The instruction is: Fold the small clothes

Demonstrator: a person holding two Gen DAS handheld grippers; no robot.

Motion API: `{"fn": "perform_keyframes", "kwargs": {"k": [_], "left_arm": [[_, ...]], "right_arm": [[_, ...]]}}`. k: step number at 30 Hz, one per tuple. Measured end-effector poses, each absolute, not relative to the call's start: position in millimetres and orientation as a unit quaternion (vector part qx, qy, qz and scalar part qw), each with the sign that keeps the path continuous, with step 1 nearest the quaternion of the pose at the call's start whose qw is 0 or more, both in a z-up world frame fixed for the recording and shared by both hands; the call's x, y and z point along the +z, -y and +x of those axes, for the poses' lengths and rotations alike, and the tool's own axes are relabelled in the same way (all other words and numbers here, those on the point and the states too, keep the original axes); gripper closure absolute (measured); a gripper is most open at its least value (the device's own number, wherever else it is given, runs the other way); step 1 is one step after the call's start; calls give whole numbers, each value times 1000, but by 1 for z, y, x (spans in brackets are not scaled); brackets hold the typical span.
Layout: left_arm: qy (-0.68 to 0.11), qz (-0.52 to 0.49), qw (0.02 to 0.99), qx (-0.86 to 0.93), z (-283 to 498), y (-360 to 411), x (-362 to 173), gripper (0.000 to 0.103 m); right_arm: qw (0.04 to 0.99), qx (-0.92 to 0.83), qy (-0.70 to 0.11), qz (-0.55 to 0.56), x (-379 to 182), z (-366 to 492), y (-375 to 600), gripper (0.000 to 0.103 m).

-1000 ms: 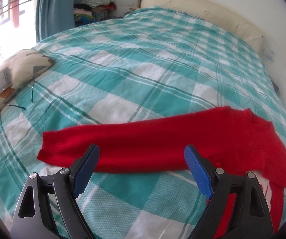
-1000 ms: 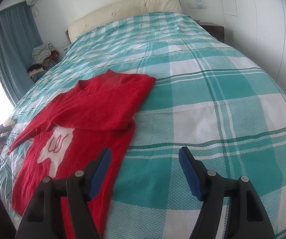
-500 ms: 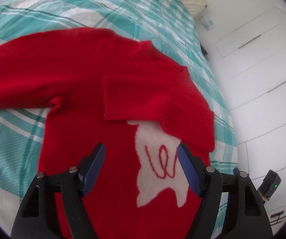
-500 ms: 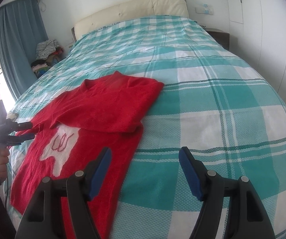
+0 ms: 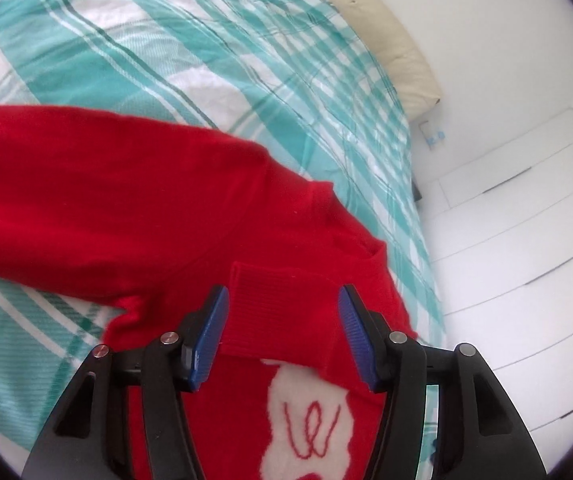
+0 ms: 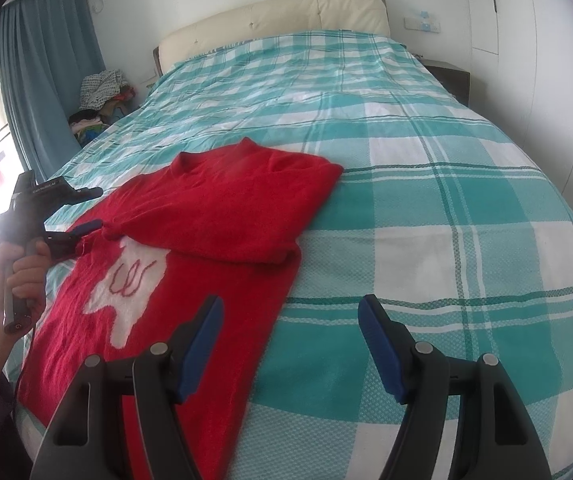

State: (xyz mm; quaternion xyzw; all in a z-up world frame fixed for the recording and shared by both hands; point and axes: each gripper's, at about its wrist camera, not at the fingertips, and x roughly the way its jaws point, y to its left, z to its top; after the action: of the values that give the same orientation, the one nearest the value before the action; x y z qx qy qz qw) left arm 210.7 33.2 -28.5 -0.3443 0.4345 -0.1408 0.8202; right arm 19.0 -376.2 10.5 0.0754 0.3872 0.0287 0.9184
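Note:
A red sweater [image 6: 206,216] with a white patch [image 6: 126,280] lies flat on the bed, its right sleeve folded across the chest. In the left wrist view the other sleeve [image 5: 86,192] stretches out to the left. The ribbed cuff [image 5: 282,308] of the folded sleeve lies between the blue pads of my left gripper [image 5: 284,332]. Its jaws are closing, with a thin gap still showing on each side. A hand [image 6: 18,272] holds that left gripper [image 6: 80,236] at the sweater's left side. My right gripper [image 6: 290,344] hovers open over the sweater's lower right edge, holding nothing.
The teal and white plaid bedspread [image 6: 426,200] covers the whole bed up to a cream headboard [image 6: 278,16]. A blue curtain [image 6: 42,72] and a pile of clothes [image 6: 102,92] stand at the far left. White cupboard doors [image 5: 506,240] and a dark nightstand [image 6: 450,76] line the right.
My left gripper swung from the outstretched sleeve over to the folded sleeve's cuff on the chest and dropped closer, its jaws narrowing. The right gripper barely moved.

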Motion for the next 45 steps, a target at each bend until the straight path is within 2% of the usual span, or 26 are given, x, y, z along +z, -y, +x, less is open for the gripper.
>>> {"fn": "perform_keyframes", "kwargs": {"k": [4, 9, 13, 18, 23, 24, 27, 30, 32, 35, 38, 40, 45], "left_arm": [[-456, -251, 848, -102, 195, -46, -22, 42], [-480, -252, 829, -134, 188, -45, -26, 42], [-508, -244, 807, -176, 192, -7, -37, 42], [-499, -221, 823, -156, 195, 13, -54, 42], [-483, -201, 837, -158, 189, 12, -63, 42], [-481, -189, 842, -156, 187, 13, -62, 42], [-472, -164, 852, -157, 182, 14, -62, 42], [-469, -157, 854, -159, 176, 9, -61, 42], [-475, -163, 851, -155, 172, 1, -55, 42], [-475, -159, 854, -143, 163, -15, -37, 34], [-460, -135, 872, -105, 149, -37, -14, 19], [-449, -121, 882, -71, 141, -57, -4, 13], [-424, -40, 903, 51, 124, -104, -4, 9]], "right_arm": [[918, 28, -389, 78, 11, 19, 376, 34], [913, 40, -396, 88, 7, 21, 372, 34], [919, 12, -393, 3, -1, 35, 358, 34], [905, 26, -398, -145, -27, 81, 335, 34], [900, -16, -396, -180, -51, 117, 336, 38], [893, -49, -409, -178, -57, 122, 343, 40], [889, -66, -435, -128, -60, 121, 366, 39], [878, -100, -436, -168, -60, 115, 365, 40], [883, -93, -444, -122, -55, 108, 377, 40], [888, -85, -446, -74, -37, 92, 386, 40], [907, -68, -414, -41, -8, 67, 384, 38], [917, -56, -396, -13, 6, 46, 381, 33], [924, -26, -378, 59, 19, 8, 379, 31]]}}
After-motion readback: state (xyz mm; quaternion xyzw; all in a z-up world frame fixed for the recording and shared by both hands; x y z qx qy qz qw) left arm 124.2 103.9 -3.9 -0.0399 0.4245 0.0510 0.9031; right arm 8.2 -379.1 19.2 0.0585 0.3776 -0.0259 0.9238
